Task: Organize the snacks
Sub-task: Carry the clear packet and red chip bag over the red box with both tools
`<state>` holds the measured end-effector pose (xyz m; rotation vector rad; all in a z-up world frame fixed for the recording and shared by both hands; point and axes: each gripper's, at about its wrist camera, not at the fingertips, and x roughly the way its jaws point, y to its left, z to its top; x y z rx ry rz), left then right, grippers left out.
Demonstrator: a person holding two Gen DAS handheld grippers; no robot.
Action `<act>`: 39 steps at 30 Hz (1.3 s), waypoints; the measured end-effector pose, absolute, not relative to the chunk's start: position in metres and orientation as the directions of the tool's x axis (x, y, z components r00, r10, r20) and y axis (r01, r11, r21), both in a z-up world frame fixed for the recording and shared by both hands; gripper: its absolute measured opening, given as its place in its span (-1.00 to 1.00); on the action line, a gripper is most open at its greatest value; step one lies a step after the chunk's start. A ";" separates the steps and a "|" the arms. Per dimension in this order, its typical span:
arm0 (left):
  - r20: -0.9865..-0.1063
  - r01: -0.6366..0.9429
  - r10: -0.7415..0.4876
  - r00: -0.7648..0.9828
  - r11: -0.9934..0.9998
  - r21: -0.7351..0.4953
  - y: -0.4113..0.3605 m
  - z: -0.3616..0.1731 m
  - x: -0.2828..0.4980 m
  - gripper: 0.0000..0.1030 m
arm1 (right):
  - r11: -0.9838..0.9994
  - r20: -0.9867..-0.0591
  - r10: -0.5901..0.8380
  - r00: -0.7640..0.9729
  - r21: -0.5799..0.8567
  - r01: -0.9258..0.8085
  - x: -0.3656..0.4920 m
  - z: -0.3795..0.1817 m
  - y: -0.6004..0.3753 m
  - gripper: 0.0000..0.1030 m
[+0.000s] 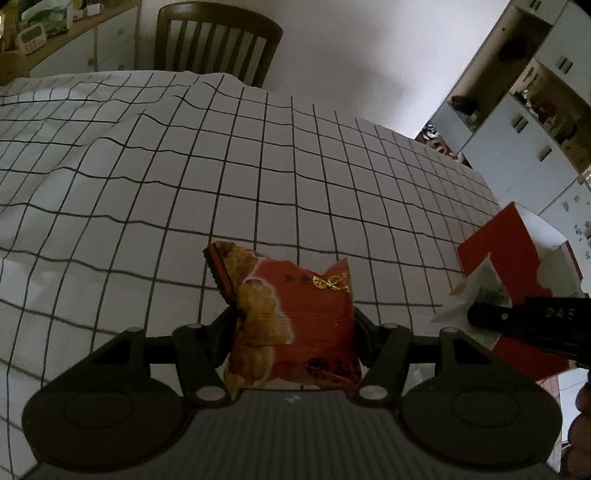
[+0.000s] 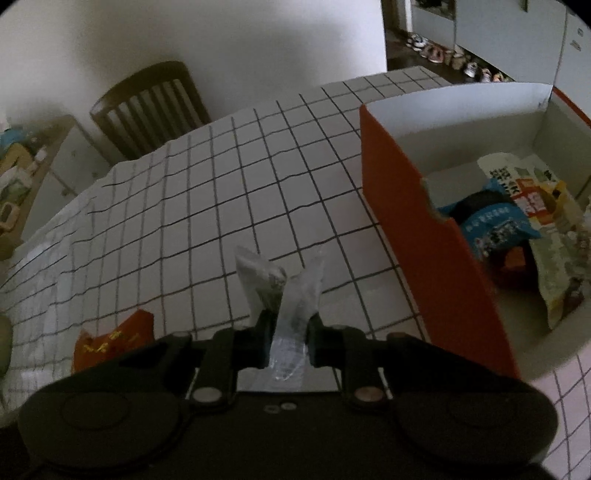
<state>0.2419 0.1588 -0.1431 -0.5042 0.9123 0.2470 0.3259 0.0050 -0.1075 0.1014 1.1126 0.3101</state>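
Observation:
My left gripper [image 1: 293,328] is shut on a red snack packet [image 1: 295,325] with biscuits printed on it, held above the checked tablecloth [image 1: 184,166]. The packet also shows at lower left in the right wrist view [image 2: 110,341]. My right gripper [image 2: 288,339] is shut on a clear and white snack packet [image 2: 291,306], just left of the red box [image 2: 424,236]. That packet [image 1: 469,295] and the right gripper's fingers [image 1: 524,317] show at right in the left wrist view, by the red box [image 1: 495,243]. The box holds several snack packets [image 2: 517,218].
A wooden chair [image 1: 218,40] stands at the table's far side. A sideboard with clutter [image 1: 55,33] is at far left. White cabinets [image 1: 524,122] stand at right. Shoes [image 2: 450,59] line the floor beyond the table.

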 end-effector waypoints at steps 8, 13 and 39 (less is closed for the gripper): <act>-0.800 -0.391 -0.023 0.600 0.863 -0.319 0.136 -0.122 0.216 0.22 | 0.921 -0.841 0.366 0.398 0.266 -0.284 0.288 -0.079 -0.020 -0.69; -0.794 -0.359 -0.048 0.605 0.874 -0.327 0.114 -0.106 0.204 0.22 | 0.903 -0.826 0.403 0.394 0.289 -0.319 0.273 -0.061 -0.042 -0.69; -0.713 -0.168 -0.150 0.685 0.920 -0.355 -0.046 -0.021 0.251 0.22 | 0.900 -0.766 0.395 0.507 0.211 -0.381 0.298 0.002 -0.193 -0.69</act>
